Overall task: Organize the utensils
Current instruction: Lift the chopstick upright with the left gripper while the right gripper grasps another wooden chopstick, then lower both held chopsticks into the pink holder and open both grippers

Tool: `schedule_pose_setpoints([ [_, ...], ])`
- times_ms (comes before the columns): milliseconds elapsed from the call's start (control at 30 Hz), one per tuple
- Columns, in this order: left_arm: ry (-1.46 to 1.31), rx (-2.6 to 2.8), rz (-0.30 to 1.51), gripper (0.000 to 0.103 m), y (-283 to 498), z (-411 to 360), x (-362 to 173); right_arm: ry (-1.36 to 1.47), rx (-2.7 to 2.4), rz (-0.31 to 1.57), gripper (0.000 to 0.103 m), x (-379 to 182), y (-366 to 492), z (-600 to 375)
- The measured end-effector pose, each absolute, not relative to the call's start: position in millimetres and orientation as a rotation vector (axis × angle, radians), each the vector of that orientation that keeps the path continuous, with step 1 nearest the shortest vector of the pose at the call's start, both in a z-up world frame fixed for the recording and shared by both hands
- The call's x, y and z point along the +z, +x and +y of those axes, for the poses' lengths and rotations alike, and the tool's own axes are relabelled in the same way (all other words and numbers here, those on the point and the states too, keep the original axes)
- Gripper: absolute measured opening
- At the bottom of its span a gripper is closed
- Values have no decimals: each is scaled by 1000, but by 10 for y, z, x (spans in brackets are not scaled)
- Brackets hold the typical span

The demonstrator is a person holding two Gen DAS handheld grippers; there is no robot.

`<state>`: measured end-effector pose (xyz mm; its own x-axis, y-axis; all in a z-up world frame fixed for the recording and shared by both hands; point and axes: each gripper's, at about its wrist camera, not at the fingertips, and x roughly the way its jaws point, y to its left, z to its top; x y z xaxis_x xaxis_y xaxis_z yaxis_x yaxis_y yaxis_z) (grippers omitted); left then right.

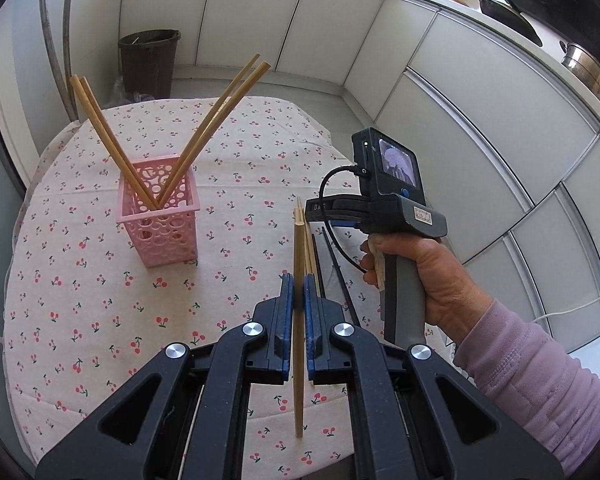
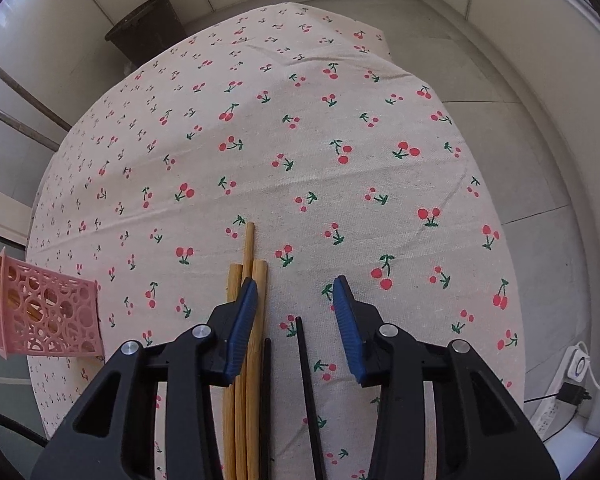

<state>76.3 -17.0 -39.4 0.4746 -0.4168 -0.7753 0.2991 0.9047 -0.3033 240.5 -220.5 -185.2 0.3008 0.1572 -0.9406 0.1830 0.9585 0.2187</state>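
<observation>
A pink perforated holder (image 1: 159, 216) stands on the cherry-print tablecloth (image 1: 100, 300) with several bamboo chopsticks (image 1: 112, 140) leaning out of it. My left gripper (image 1: 299, 304) is shut on one bamboo chopstick (image 1: 299, 272) and holds it upright above the cloth. My right gripper (image 2: 296, 296) is open and empty over bamboo chopsticks (image 2: 247, 264) and two black chopsticks (image 2: 306, 364) lying on the cloth. The holder also shows at the left edge of the right wrist view (image 2: 48, 312). The right gripper's body (image 1: 396, 208) shows in the left wrist view, right of the held chopstick.
A dark bin (image 1: 150, 60) stands on the floor beyond the table. White cabinets (image 1: 480, 112) run along the right, with pans on the counter above. A power strip (image 2: 568, 392) lies on the floor at the right.
</observation>
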Motion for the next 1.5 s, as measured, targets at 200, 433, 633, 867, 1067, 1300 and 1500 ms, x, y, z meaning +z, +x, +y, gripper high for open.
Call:
schedule_pose_setpoints([
  [200,-133,-430,990,5,766,-166,-393,210,-42,1268,39,-1854,2390,-2049],
  [433,-130,-423,985,5,760,-157,-386,165,-25,1238,8,-1841,2354,-1979],
  [633,-148,-415,955,5,748,-83,-316,233,-7,1144,8,-1590,2220,-2083],
  [867,-171,-414,892,5,686,2,-146,285,38,1009,8,-957,1956,-2293],
  [1067,-190,-411,831,5,612,67,16,305,81,922,8,-506,1654,-2420],
  [1300,-205,-398,759,5,535,124,222,298,146,803,8,-11,1300,-2431],
  [1500,-209,-362,703,5,478,241,397,313,210,729,8,339,1137,-2421],
])
